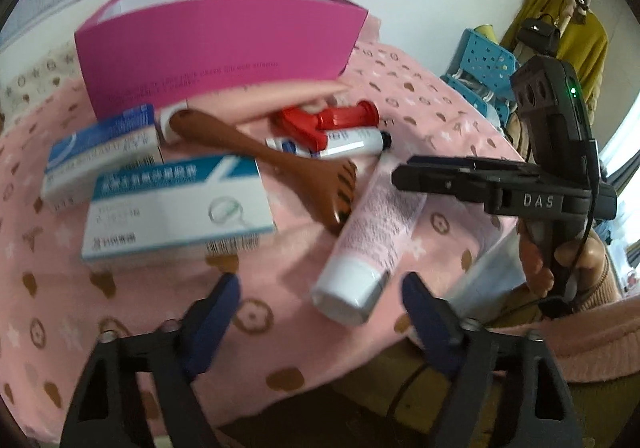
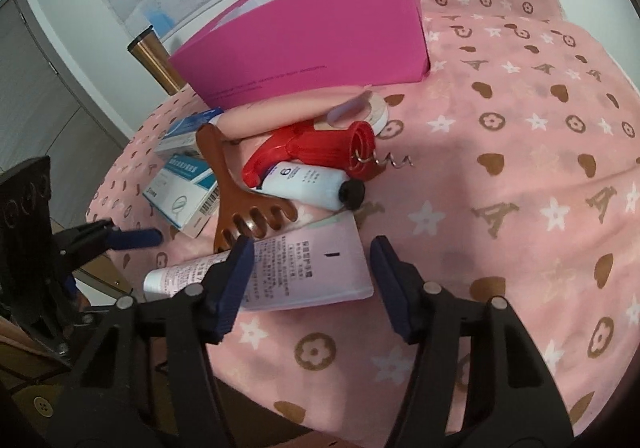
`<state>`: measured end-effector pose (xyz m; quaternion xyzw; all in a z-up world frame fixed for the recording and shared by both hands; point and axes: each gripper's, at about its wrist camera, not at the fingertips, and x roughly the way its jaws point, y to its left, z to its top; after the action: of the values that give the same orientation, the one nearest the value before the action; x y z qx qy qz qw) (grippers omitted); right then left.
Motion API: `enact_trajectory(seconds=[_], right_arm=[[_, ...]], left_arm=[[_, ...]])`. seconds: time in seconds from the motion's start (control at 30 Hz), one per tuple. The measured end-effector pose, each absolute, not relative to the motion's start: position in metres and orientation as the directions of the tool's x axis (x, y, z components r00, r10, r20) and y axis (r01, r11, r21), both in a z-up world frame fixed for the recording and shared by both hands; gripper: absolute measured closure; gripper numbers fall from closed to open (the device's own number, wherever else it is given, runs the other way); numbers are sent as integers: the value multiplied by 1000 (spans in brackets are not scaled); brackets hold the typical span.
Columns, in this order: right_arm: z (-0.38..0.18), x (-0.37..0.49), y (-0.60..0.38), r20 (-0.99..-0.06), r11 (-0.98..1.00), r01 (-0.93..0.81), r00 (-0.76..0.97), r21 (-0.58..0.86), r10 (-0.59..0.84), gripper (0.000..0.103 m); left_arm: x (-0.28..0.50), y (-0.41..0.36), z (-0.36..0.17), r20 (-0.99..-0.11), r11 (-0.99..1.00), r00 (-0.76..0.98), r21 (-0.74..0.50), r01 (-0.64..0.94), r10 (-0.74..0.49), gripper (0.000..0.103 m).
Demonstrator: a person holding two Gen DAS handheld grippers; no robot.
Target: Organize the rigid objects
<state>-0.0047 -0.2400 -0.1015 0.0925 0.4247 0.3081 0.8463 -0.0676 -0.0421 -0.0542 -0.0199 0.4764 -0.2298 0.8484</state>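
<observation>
Both the left gripper [image 1: 320, 288] and the right gripper [image 2: 312, 256] hover with jaws spread wide, holding nothing. The pale pink squeeze tube with a white cap [image 2: 296, 272] lies on the pink patterned cloth [image 2: 520, 168] just ahead of both. Beyond it lie the brown wooden claw-shaped massager [image 2: 236, 204], the red plastic corkscrew [image 2: 320, 148] and the open magenta cardboard box [image 2: 308, 44].

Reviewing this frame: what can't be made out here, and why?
- Inside of the magenta box: both views, its front wall hides it.
- Print on the blue-and-white cartons: left wrist view, motion blur.
- Peach object: both views, largely covered by the wooden comb and red corkscrew.
- Pink tube: right wrist view, partly behind a finger.
</observation>
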Motion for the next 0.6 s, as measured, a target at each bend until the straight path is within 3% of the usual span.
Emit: enact_trajectory(seconds=[0.17,0.6], right_arm=[[-102,-8,-241,-663,785,-447,434,429,610,49],[-84,-20,-247,-640,789,-454,470,415,608,49]], left_arm=[[-69,-42,-56,-802,881,407,-293,370,-438,59],[-68,-35,-39,-766,868,424,-352,351,-482,56]])
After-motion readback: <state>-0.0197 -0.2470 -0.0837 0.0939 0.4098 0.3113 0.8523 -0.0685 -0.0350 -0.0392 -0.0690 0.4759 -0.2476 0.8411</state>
